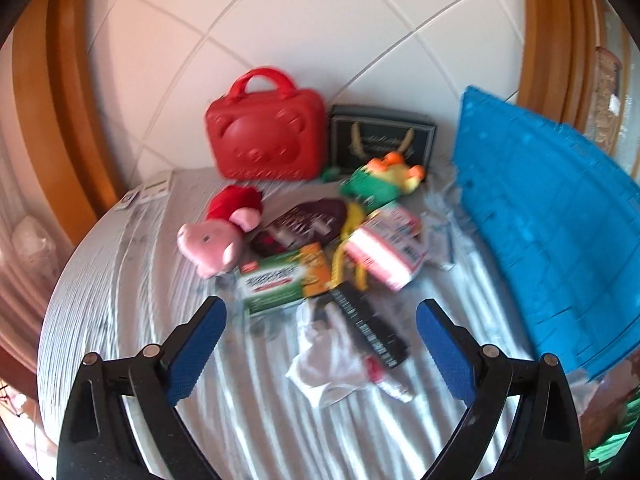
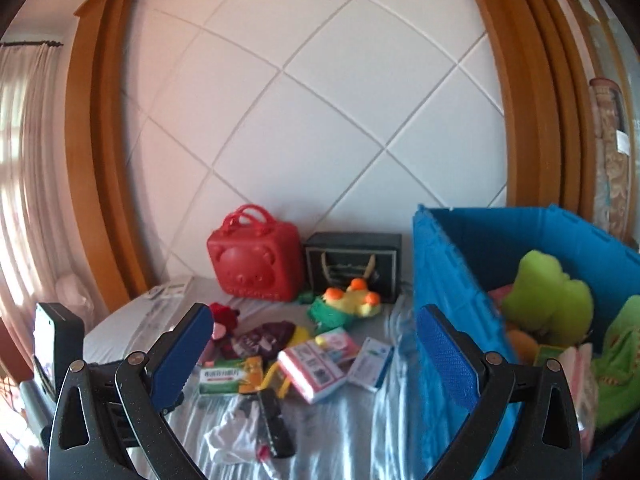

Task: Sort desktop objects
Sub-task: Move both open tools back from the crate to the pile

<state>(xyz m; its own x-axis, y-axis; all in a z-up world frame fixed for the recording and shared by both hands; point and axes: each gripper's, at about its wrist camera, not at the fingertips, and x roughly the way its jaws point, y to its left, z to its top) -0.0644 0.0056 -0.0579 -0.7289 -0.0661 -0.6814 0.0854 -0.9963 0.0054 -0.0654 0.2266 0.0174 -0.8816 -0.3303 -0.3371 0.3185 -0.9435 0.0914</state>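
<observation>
A heap of small objects lies on the striped cloth: a pink pig plush [image 1: 212, 242], a green and orange box [image 1: 282, 280], a pink packet [image 1: 384, 252], a black box [image 1: 370, 326] on a white bag, and a green and yellow toy [image 1: 380, 180]. My left gripper [image 1: 321, 316] hangs open just before the heap, holding nothing. My right gripper [image 2: 314, 326] is open and empty, higher up, with its right finger over the wall of the blue crate [image 2: 444, 280]. The crate holds green plush toys [image 2: 548, 300]. The same green box [image 2: 230, 376] and pink packet [image 2: 316, 366] show in the right wrist view.
A red bear-faced case [image 1: 266, 136] and a dark gift box [image 1: 380, 136] stand against the white quilted wall at the back. A dark red pouch [image 1: 304, 222] lies mid-heap. The other gripper's body [image 2: 54, 344] shows at the left. Wooden frames flank the wall.
</observation>
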